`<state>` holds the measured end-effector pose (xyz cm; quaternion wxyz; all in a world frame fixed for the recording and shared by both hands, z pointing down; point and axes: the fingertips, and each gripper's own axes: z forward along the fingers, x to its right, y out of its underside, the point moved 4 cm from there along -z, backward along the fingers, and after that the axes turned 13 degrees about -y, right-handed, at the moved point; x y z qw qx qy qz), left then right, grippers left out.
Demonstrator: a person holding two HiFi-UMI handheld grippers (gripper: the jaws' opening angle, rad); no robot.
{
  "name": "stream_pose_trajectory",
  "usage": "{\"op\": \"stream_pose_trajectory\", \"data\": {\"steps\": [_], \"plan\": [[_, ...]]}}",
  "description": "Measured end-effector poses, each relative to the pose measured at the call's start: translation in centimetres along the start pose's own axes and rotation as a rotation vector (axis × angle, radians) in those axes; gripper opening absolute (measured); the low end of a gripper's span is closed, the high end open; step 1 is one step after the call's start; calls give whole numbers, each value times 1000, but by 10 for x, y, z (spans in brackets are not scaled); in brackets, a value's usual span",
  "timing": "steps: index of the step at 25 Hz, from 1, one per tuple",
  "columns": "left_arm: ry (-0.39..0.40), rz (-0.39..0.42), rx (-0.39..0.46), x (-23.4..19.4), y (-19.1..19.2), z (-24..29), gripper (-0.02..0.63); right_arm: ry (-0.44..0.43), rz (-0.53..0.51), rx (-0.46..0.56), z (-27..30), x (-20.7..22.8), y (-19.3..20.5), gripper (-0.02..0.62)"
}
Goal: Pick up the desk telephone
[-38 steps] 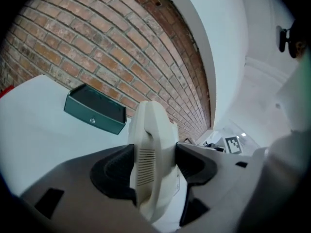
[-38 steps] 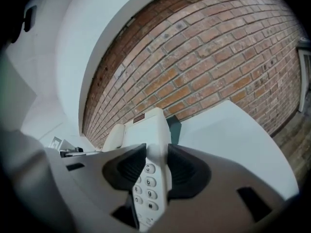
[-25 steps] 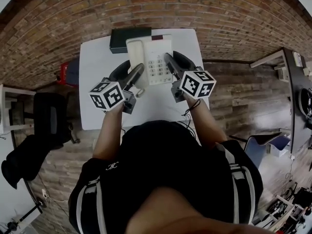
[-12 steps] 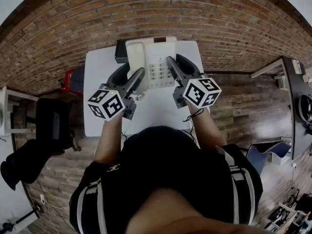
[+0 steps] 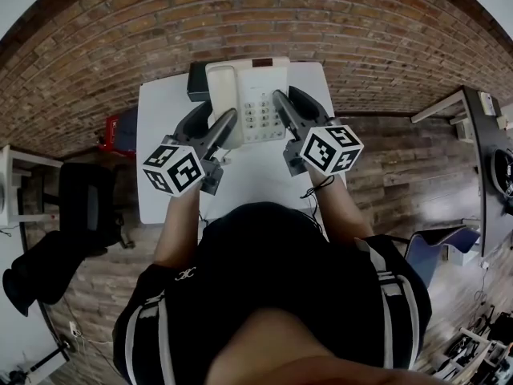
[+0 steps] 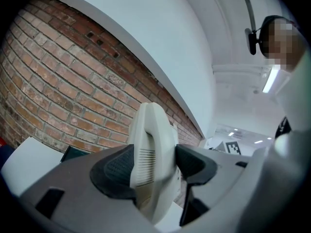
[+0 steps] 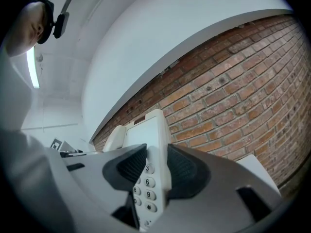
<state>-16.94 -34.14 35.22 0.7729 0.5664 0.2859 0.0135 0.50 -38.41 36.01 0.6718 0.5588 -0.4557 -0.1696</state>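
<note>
Desk telephone [image 5: 248,95] hangs between my two tongs above the back half of the white table [image 5: 160,167], its far end over the table's rear edge. As far as I can judge from the head view, it is clear of the tabletop. The left gripper [image 5: 216,117] is clamped on the handset side. In its own view the ribbed pads [image 6: 116,166] press on either face of the cream handset [image 6: 148,149]. The right gripper [image 5: 284,96] is clamped on the opposite side, its pads squeezing the thin edge just beside the column of number keys [image 7: 146,186]. Both tongs point level toward the table's back edge, one at each long side of the phone, so the telephone spans the gap between them over the middle of the table's width. The step in hand, as I read it, is carrying the lift. Doing it well means keeping both hands at the same height and the same spacing. If one rises ahead, the phone tilts and the handset could slip off its cradle; if they drift apart, the shallow bite on the keypad edge could let go. I would hold the squeeze steady, move slowly, and stay clear of the dark box [image 5: 198,81] at the table's back left corner. I cannot make out where the cord runs, so I would watch for a tug from it.
</note>
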Motion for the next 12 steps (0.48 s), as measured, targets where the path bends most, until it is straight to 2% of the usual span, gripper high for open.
{"op": "stream_pose_trajectory", "data": {"steps": [12], "plan": [[8,-12,-37,2,12,1,273,17,16,-5,-9,2,7,117]]}}
